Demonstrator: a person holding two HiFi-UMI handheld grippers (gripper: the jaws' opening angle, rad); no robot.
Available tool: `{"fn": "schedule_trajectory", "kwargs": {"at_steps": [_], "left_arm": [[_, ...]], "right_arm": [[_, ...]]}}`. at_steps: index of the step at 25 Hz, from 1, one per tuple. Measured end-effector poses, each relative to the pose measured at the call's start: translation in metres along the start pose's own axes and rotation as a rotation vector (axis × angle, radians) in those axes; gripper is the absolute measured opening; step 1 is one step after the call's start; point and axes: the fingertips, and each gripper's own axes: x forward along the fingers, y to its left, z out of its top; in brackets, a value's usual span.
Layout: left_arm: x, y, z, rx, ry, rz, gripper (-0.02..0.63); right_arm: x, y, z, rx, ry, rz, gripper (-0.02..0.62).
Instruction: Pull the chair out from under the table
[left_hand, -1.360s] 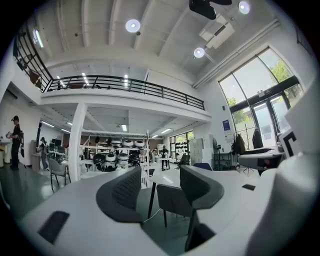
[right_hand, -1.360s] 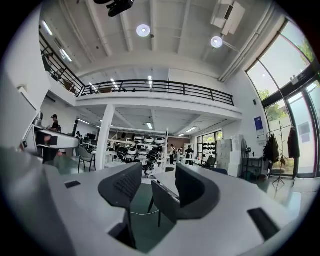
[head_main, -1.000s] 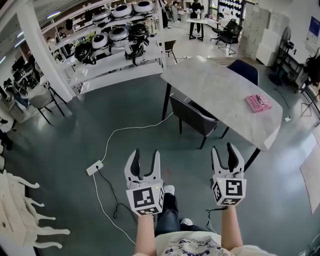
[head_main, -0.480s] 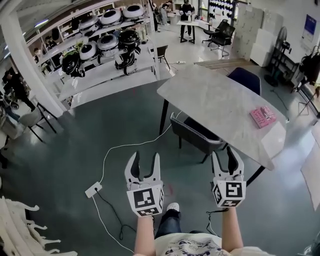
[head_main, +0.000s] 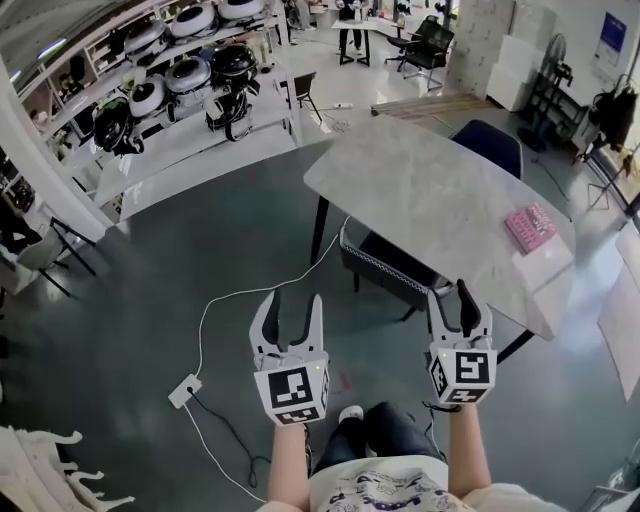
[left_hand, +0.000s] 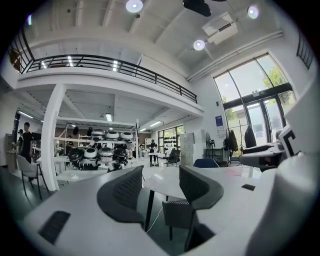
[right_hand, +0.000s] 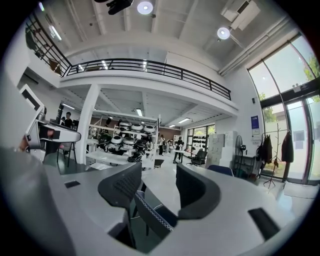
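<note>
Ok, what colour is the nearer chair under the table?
The chair is dark grey, with pale stitching along its backrest's edge; clearest in the right gripper view.

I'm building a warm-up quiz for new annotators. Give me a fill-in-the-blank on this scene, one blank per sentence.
1. The dark chair nearest the person is tucked under the ____.
2. The small flat box lying on top of it is ____ in colour.
3. The jaws of the left gripper and the right gripper both stand ____, gripping nothing.
4. The white power strip lies on the ____.

Missing words: table; pink; open; floor.
</note>
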Motion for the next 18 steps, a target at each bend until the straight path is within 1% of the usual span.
{"fn": "schedule_trajectory", "kwargs": {"at_steps": [3, 10, 14, 18], "left_arm": [[0.017, 0.003, -0.009, 0.014, 0.005, -0.014, 0.25], [0.068, 0.017, -0.031, 0.026, 0.049, -0.036, 0.25], [0.107, 0.026, -0.046, 0.032, 0.076, -0.048, 0.25], [0.156, 0.029, -0.049, 0.045, 0.094, -0.069, 0.25]], "right_arm": [[0.015, 0.002, -0.01, -0.011, 0.025, 0.006, 0.221], [0.064, 0.006, -0.037, -0.018, 0.087, 0.023, 0.224], [0.098, 0.005, -0.056, -0.007, 0.117, 0.021, 0.224], [0.14, -0.006, -0.061, 0.0, 0.134, 0.009, 0.225]]}}
